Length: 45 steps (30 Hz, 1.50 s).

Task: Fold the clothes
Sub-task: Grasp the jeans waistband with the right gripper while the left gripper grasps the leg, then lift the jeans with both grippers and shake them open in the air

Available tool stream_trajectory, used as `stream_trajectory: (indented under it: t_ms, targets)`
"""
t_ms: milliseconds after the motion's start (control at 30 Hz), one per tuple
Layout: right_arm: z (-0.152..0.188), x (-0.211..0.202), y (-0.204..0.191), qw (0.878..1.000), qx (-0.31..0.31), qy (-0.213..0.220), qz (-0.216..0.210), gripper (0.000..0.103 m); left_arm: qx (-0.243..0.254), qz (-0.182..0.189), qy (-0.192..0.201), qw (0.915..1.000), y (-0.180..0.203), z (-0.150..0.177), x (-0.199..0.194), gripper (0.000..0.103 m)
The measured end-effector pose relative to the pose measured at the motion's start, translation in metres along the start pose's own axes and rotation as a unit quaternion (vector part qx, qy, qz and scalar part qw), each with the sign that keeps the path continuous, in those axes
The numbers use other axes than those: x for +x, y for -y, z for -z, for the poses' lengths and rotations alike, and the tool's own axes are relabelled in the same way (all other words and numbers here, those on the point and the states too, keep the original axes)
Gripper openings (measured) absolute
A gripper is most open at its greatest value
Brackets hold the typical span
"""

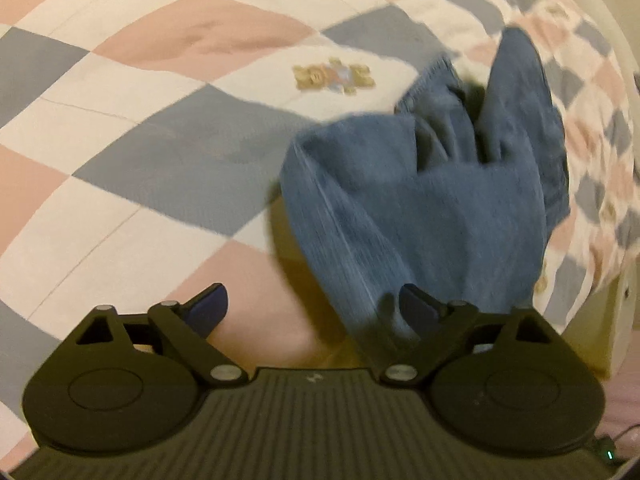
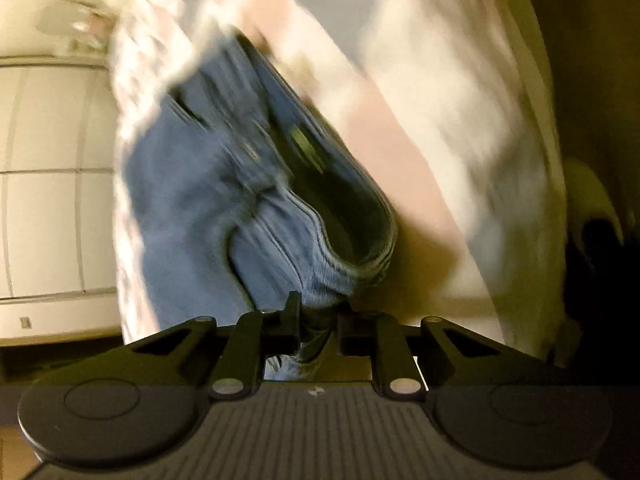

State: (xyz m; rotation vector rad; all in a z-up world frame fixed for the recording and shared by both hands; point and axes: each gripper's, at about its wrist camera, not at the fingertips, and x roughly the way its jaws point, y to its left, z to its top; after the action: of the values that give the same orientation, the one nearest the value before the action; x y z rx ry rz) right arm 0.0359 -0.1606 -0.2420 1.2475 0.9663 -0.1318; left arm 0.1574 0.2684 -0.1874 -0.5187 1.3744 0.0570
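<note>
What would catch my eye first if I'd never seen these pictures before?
Probably the blue jeans, bunched up and lifted off a quilt checked in pink, grey and white. The right gripper is pinched shut on their hem, while the left gripper hangs wide open beside the cloth. The right view is heavily blurred.
</note>
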Motion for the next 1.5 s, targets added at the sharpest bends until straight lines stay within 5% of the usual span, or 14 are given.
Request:
stream_trajectory:
  t_ms: [167,267,367,500,567,600,633,767,933,1133,1333,1500]
  targets:
    - [-0.040,-0.048,-0.028,0.989,-0.080,0.121,-0.002,0.015,-0.032,0.025,0.017,0.9990,-0.003,-0.017,-0.006,0.093]
    - [-0.049,-0.033,-0.017,0.993,-0.059,0.104,-0.003,0.015,-0.039,0.038,0.011,0.9985,0.000,-0.023,0.007,0.096]
    - [-0.045,-0.010,-0.002,0.997,-0.007,0.071,-0.017,0.024,-0.046,0.050,-0.010,0.9976,0.005,-0.025,0.026,0.078]
    - [-0.046,0.011,0.016,0.995,0.075,0.037,-0.047,0.042,-0.056,0.077,-0.030,0.9950,0.012,-0.025,0.042,0.036]
    - [-0.046,0.020,0.018,0.993,0.107,0.012,-0.057,0.042,-0.046,0.076,-0.030,0.9955,0.019,-0.026,0.043,0.034]
    - [-0.046,0.022,0.014,0.992,0.109,0.010,-0.060,0.032,-0.042,0.076,-0.030,0.9958,0.021,-0.027,0.043,0.031]
    - [-0.047,0.020,0.007,0.994,0.096,0.013,-0.055,0.010,-0.036,0.075,-0.030,0.9960,0.024,-0.027,0.041,0.026]
    - [-0.063,-0.015,-0.024,0.995,0.052,0.043,-0.069,0.009,-0.013,0.077,-0.034,0.9964,0.036,-0.024,0.028,0.015]
    - [-0.113,-0.077,-0.083,0.985,-0.024,0.096,-0.142,0.009,-0.034,0.121,-0.023,0.9917,0.052,-0.009,-0.005,0.035]
    - [-0.196,-0.123,-0.141,0.968,-0.092,0.129,-0.194,0.009,-0.052,0.156,-0.007,0.9864,0.105,0.010,-0.017,0.045]
    - [-0.292,-0.130,-0.160,0.972,-0.128,0.120,-0.154,0.009,-0.119,0.186,0.012,0.9753,0.151,0.028,-0.010,0.056]
    - [-0.355,-0.116,-0.146,0.982,-0.121,0.094,-0.110,0.009,-0.122,0.126,0.029,0.9842,0.173,0.033,-0.017,0.059]
